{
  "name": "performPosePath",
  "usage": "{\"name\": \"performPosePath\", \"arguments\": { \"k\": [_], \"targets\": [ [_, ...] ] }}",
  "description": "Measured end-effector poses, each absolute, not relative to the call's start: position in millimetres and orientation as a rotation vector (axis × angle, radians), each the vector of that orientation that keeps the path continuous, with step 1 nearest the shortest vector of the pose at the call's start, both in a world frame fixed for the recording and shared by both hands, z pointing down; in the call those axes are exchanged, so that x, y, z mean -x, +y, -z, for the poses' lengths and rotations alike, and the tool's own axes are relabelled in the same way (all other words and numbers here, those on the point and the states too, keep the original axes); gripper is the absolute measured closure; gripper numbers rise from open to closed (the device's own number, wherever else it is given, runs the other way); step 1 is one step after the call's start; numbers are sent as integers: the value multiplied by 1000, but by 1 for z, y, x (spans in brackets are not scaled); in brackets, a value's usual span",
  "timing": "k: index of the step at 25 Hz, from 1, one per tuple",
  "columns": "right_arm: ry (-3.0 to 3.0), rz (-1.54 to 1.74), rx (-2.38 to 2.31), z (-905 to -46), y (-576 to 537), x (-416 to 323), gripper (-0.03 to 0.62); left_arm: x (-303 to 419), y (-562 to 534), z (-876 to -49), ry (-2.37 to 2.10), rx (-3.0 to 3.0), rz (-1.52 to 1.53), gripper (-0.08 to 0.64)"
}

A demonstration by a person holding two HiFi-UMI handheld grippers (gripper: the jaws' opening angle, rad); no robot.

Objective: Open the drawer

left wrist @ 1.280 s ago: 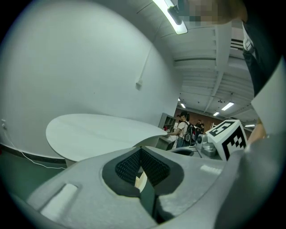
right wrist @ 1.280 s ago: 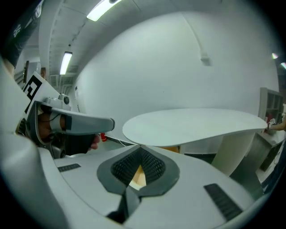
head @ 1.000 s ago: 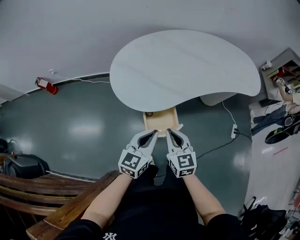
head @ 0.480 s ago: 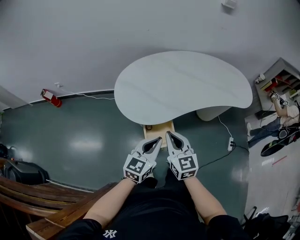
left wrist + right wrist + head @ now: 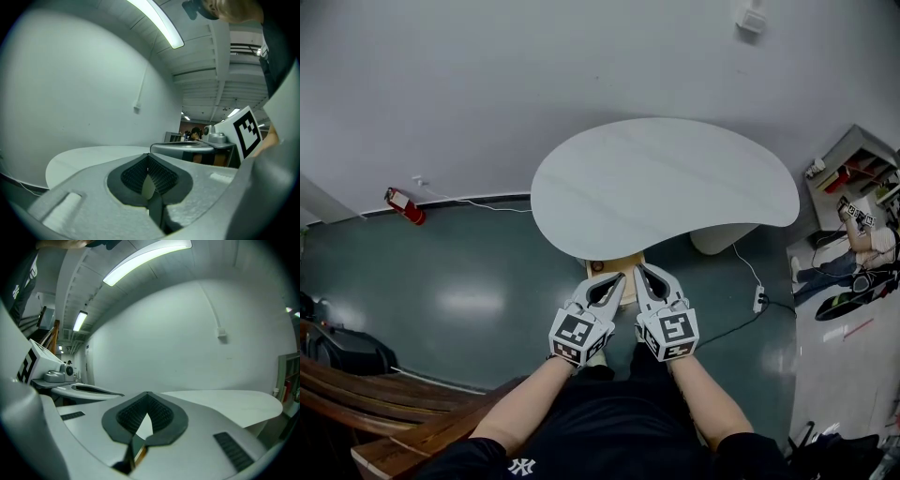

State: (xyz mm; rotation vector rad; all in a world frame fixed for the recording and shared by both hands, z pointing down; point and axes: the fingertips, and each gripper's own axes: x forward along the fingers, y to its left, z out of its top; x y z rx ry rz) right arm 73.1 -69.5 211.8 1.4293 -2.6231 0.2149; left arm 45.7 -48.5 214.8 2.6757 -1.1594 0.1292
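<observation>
A white kidney-shaped table point(image 5: 666, 183) stands ahead of me, with a light wooden drawer point(image 5: 607, 266) sticking out from under its near edge. A small dark ring lies in the drawer's left corner. My left gripper point(image 5: 620, 277) and right gripper point(image 5: 639, 269) hang side by side just in front of the drawer, both shut with nothing between the jaws. They cover most of the drawer in the head view. In the left gripper view the jaws point(image 5: 147, 157) point across the tabletop point(image 5: 89, 159). From the right gripper view the shut tips point(image 5: 147, 394) face the tabletop point(image 5: 225, 404).
A red fire extinguisher point(image 5: 405, 206) lies by the wall at left. A wooden bench point(image 5: 384, 412) sits at lower left. A power strip point(image 5: 759, 298) with a cable lies on the green floor at right, near a shelf point(image 5: 853, 155) and a person point(image 5: 862, 234).
Both grippers have risen together and now hide more of the drawer in the head view. Their jaws stayed shut.
</observation>
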Motion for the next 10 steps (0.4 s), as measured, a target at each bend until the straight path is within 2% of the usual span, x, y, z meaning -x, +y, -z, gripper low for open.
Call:
{"name": "performPosePath", "arguments": {
  "k": [10],
  "targets": [
    [-2619, -198, -1444, -206, -72, -69, 578, -40, -53, -210, -1174, -2679, -110, 551]
  ]
}}
